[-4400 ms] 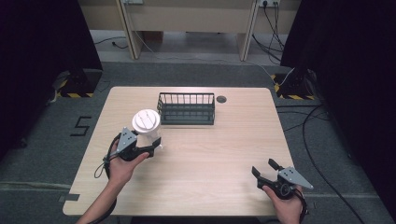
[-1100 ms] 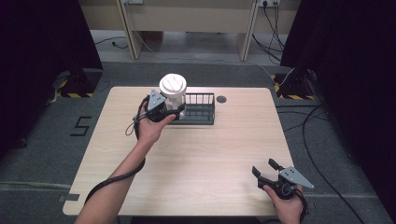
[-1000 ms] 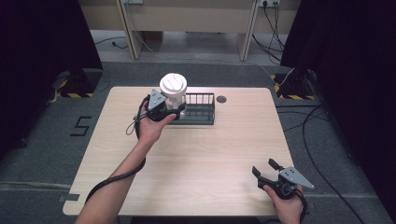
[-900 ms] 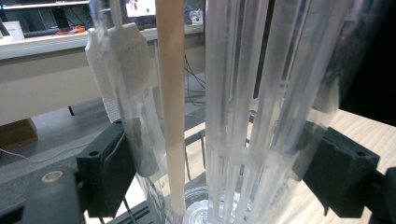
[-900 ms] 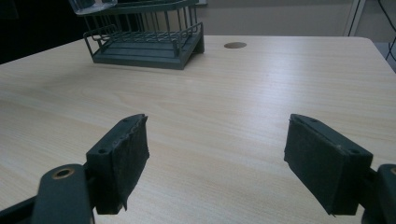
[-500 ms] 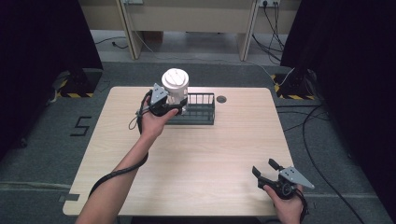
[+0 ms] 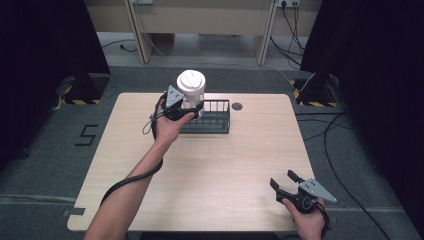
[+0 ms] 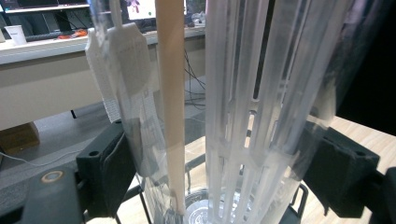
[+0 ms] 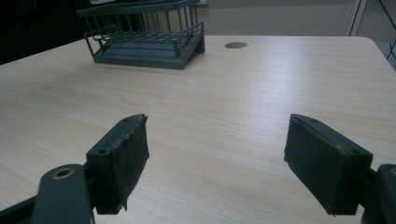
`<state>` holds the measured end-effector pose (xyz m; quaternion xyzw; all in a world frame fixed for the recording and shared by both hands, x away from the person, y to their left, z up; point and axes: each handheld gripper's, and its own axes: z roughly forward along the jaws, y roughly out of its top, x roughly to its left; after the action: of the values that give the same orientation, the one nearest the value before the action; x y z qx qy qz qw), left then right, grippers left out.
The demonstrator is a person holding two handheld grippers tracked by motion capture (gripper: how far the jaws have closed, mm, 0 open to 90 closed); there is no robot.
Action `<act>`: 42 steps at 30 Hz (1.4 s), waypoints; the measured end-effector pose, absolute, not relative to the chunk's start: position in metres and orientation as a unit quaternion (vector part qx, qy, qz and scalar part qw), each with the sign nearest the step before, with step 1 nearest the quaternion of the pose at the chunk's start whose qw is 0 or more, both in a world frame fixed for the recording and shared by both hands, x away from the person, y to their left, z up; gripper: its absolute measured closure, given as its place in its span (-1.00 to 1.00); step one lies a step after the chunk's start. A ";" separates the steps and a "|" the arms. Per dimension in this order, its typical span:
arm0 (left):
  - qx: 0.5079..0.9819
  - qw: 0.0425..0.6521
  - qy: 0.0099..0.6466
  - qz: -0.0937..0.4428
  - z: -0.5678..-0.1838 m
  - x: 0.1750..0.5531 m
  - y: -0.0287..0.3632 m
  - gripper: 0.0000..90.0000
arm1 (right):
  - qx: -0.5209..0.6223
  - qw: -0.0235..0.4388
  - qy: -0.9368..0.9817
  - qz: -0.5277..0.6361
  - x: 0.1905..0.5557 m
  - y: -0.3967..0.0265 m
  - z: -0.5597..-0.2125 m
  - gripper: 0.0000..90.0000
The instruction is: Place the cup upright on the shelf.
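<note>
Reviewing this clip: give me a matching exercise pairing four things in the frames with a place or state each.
1. left gripper
2. right gripper
3. wire basket
4. clear jar

a. standing on the table's far side
b. open, holding nothing
c. white-lidded, held above the basket's left end
d. shut on the jar

Pairs: 1-d, 2-b, 3-a, 4-c

You can read one sign: a black figure "5" (image 7: 85,135) marked on the grey floor, just to the left of the wooden table (image 7: 240,165) as the high view shows it. In the left gripper view a white label (image 8: 122,60) sticks on the clear plastic container (image 8: 243,93), but its print is too blurred to read. No other text can be read.
</note>
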<state>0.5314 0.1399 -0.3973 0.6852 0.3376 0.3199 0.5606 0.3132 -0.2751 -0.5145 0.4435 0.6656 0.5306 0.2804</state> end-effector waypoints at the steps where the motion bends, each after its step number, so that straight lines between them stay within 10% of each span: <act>1: 0.686 0.562 0.337 0.318 -0.397 0.533 0.139 -0.61 | 0.443 0.281 0.666 0.531 0.313 -0.275 -0.515 -0.51; 42: 0.700 0.522 0.377 0.310 -0.437 0.569 0.109 -0.61 | 0.439 0.279 0.668 0.532 0.312 -0.275 -0.515 -0.51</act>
<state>0.5690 0.1087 -0.4369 0.6995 0.3773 0.3099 0.5217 0.3118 -0.2752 -0.5145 0.4393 0.6682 0.5320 0.2786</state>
